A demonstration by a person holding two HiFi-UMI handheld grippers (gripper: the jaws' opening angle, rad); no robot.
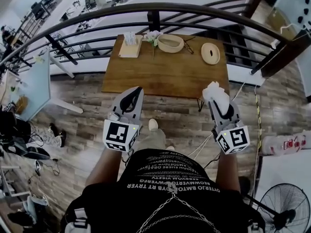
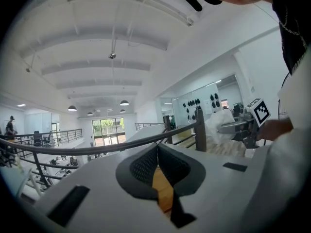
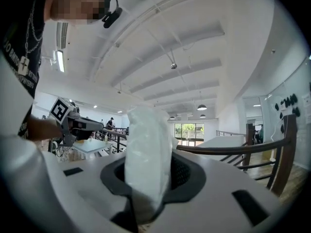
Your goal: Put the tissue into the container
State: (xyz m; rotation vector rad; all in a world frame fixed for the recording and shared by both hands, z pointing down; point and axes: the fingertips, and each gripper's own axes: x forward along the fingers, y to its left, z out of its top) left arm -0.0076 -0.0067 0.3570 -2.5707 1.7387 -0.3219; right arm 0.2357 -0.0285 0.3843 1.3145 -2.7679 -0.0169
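A white tissue (image 1: 215,91) stands bunched between the jaws of my right gripper (image 1: 217,102), which is shut on it and held in the air off the near right corner of the wooden table (image 1: 165,74). In the right gripper view the tissue (image 3: 147,149) rises upright out of the right gripper (image 3: 150,171) and hides its pads. A light oval woven container (image 1: 171,43) sits at the table's far side. My left gripper (image 1: 136,91) hovers at the table's near edge; in the left gripper view its (image 2: 156,148) pads meet with nothing between them.
A tissue box (image 1: 130,45), a small flower sprig (image 1: 153,38) and a round wooden dish (image 1: 210,53) also sit on the table. A black curved railing (image 1: 146,8) runs behind it. A white table (image 1: 34,84) stands left, a floor fan (image 1: 284,212) lower right.
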